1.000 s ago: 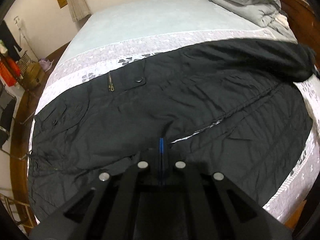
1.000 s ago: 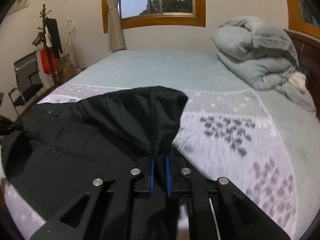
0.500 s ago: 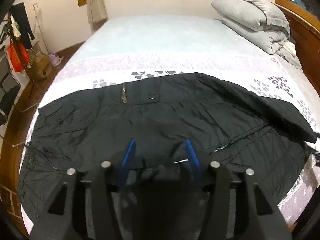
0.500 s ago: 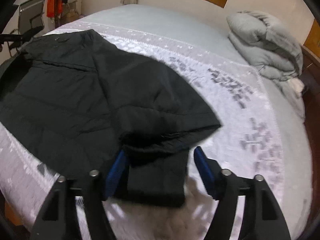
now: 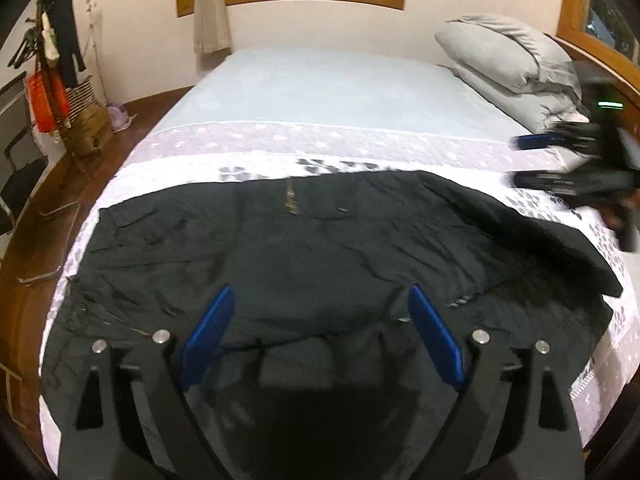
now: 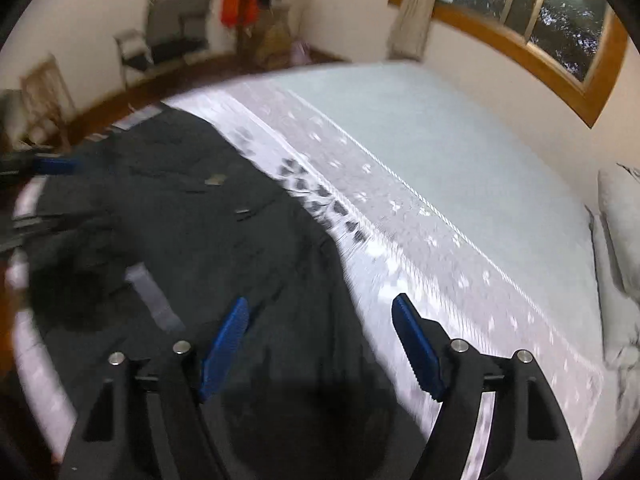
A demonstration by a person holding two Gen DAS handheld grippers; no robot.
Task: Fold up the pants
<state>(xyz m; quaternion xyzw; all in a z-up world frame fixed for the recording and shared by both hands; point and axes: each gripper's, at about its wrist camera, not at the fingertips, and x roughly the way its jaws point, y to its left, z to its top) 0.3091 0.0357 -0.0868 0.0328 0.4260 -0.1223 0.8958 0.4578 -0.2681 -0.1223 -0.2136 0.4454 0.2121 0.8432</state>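
Observation:
Black pants (image 5: 320,256) lie folded over on the bed (image 5: 328,92), zipper up near the far edge. My left gripper (image 5: 320,300) is open and empty, above the near edge of the pants. My right gripper (image 6: 320,308) is open and empty, raised above the right edge of the pants (image 6: 192,232); it also shows in the left wrist view (image 5: 516,160) at the far right above the bed. The left gripper shows blurred at the left edge of the right wrist view (image 6: 36,188).
Folded grey bedding (image 5: 512,64) is stacked at the bed's far right against the wooden headboard (image 5: 600,56). A chair (image 5: 16,176), coat stand (image 5: 56,60) and basket (image 5: 88,128) stand on the floor to the left.
Both grippers have opened and let go of the pants, then lifted away. The folded leg now lies flat on the rest of the pants. The right gripper has swung to the left.

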